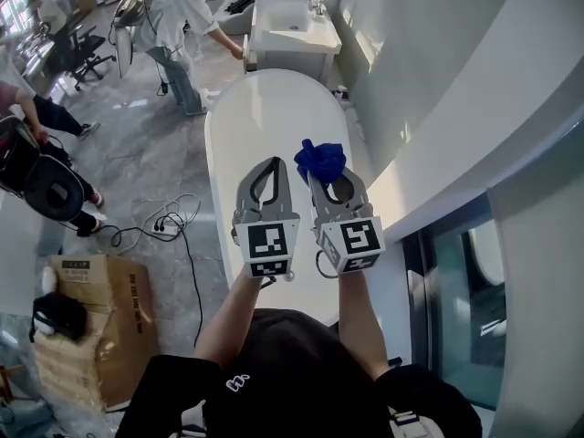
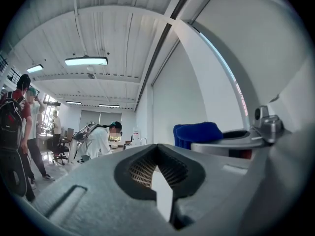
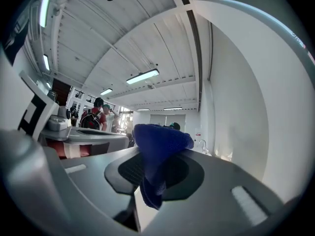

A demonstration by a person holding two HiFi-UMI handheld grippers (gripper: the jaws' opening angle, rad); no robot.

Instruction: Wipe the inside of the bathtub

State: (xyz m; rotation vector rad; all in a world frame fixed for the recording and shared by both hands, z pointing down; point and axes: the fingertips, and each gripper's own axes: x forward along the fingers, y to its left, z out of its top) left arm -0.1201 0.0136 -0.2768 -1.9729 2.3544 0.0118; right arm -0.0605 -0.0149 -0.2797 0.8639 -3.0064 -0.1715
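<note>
The wiping does not look to be under way. The person stands at the near end of the white bathtub [image 1: 274,108], which runs away from them toward a sink [image 1: 290,26], and holds both tools raised side by side over it.

The right tool [image 1: 321,179] is clenched on a blue cloth [image 1: 319,160]. In the right gripper view the cloth is bunched at the jaw tips and a fold of it hangs down between them. The left tool [image 1: 272,162] is closed with nothing in it: in the left gripper view its jaw tips meet and only bare ribbed pads show behind them.

Both gripper views look out across the room at ceiling and wall, not down into the tub, so the cloth appears to be held in the air, clear of the tub's surface. The tub is so bright in the head view that I cannot tell wet from dry, or wiped from unwiped.

Done so far, by my reading: the cloth is in hand and carried to the tub. Left to do: lower it inside and wipe the walls and floor of the tub.
</note>
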